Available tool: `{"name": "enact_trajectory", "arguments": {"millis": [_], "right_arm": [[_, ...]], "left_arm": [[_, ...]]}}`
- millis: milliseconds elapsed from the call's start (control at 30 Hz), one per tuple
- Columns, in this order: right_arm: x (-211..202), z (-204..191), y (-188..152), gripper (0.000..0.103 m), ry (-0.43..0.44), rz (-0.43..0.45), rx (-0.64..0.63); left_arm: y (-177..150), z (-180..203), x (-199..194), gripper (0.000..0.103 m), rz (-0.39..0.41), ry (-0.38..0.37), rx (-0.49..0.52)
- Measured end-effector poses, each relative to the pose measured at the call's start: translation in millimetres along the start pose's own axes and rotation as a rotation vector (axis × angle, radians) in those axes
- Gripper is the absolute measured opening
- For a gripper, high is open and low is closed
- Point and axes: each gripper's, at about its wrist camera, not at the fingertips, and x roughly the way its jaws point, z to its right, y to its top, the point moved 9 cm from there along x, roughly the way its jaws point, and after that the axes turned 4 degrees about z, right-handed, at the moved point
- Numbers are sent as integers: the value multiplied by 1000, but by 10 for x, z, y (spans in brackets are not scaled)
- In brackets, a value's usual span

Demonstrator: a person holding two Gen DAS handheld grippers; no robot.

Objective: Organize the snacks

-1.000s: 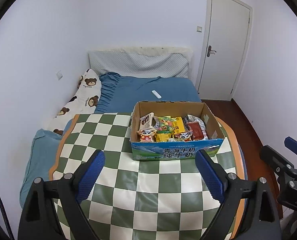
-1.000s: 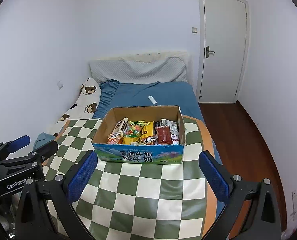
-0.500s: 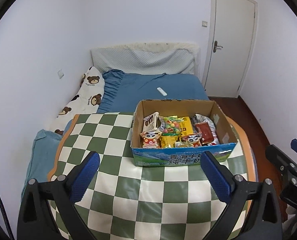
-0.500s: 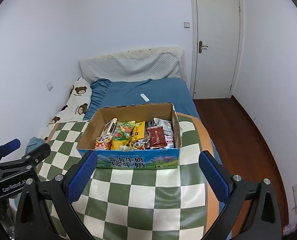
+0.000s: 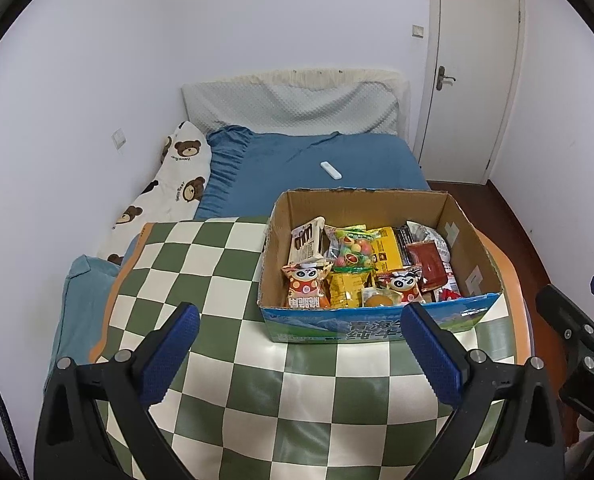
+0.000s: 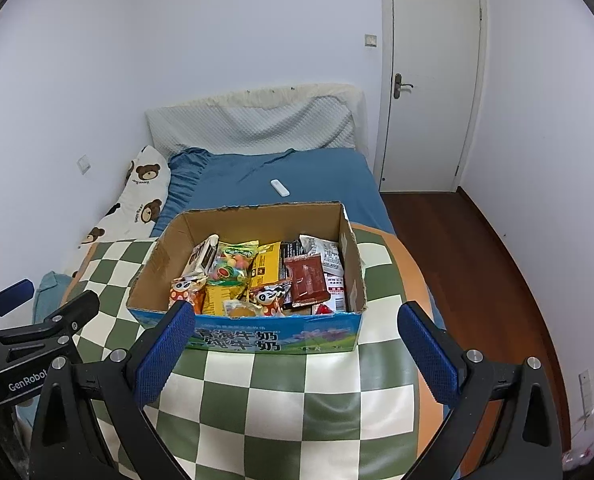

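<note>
**Snack box on checked bench: stock count, both grippers idle**

Item 1. Left gripper (image 5: pixel 297 324): one, jaws spread wide, holding nothing, above the near part of the green-and-cream checked bench (image 5: pixel 225 380).

Item 2. Cardboard box (image 5: pixel 381 330): one, open-topped, blue printed front, standing on the bench's far right part. Contents, left to right:
- brown-and-white wafer packet (image 5: pixel 305 241), one, leaning on the left wall;
- panda-face packets, two: one at front left (image 5: pixel 305 285), one at front centre-right (image 5: pixel 401 284);
- clear candy bag (image 5: pixel 351 246), one, with coloured sweets;
- yellow packets, two: one tall at the back (image 5: pixel 387 246), one at the front (image 5: pixel 347 288);
- round orange jelly cup (image 5: pixel 379 300), one, at the front wall;
- dark red sachet (image 5: pixel 429 262), one;
- white printed wrappers at the far right, count unclear.

Item 3. Right gripper (image 6: pixel 295 322): one, jaws wide apart, empty, short of the box front.

Item 4. Bed (image 5: pixel 317 160) behind the bench: one, carrying one white remote (image 5: pixel 331 170) and one bear-print pillow (image 5: pixel 169 192).

Change since one second ago: both cameras now sit higher and closer, so the box shows larger and its contents more from above. Box and snacks lie unmoved; both grippers stay open.
</note>
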Motion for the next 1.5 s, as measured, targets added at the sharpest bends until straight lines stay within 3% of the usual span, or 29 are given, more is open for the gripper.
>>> {"name": "enact_trajectory", "arguments": {"millis": [1500], "right_arm": [[80,6,-8,103,-22,-8,6]], "left_arm": [[79,53,-30,103,11,-25,-16]]}}
